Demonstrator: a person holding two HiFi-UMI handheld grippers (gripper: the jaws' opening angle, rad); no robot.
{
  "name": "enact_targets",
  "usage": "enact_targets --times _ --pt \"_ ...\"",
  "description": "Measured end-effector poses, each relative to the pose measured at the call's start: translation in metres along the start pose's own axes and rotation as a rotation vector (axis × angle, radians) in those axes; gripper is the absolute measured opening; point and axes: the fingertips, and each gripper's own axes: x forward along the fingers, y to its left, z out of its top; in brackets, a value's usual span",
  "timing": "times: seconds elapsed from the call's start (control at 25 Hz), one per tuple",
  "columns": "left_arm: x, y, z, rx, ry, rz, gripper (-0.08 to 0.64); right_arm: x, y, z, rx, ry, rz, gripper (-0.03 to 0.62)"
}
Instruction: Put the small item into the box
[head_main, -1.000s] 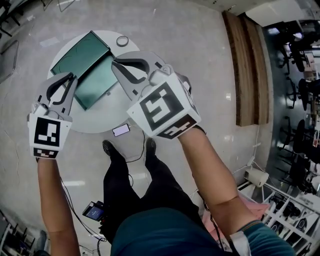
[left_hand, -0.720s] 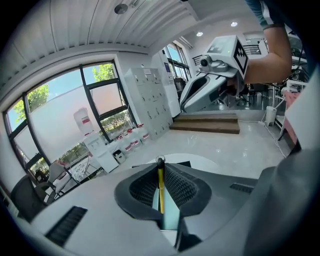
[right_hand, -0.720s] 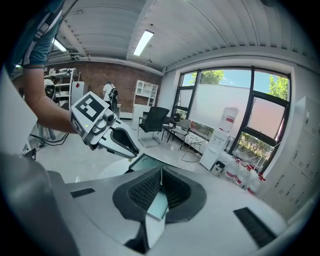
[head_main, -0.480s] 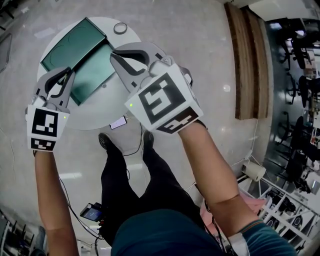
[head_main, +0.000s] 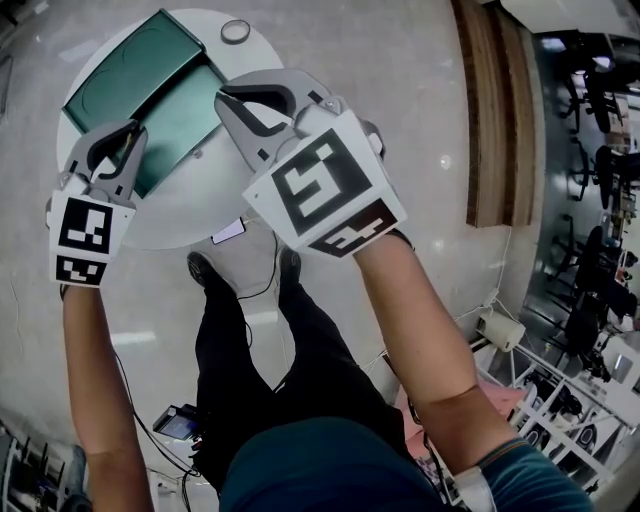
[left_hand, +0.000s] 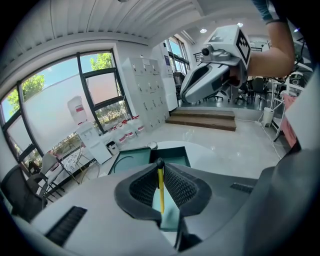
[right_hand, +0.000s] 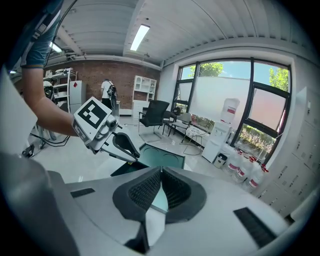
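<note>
Seen from the head view, the small item cannot be made out, and the left gripper (head_main: 118, 137) and the right gripper (head_main: 224, 98) each cover part of the open green box (head_main: 120, 75) on the round white table (head_main: 190, 215). The left gripper view shows that gripper's ribbed jaws pinching the small item (left_hand: 161, 190), a thin yellow stick with a dark tip. It stands upright between them, raised over the table with the box behind it, and what it is cannot be told. The right gripper's jaws are pressed together on nothing, hiding part of the box beyond.
</note>
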Motion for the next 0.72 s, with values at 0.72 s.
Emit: enact_targets --times 0.72 --pt "0.010 0.005 -0.011 -0.017 0.032 -0.007 0.055 0.000 0.006 0.006 -0.017 0.003 -0.011 0.040"
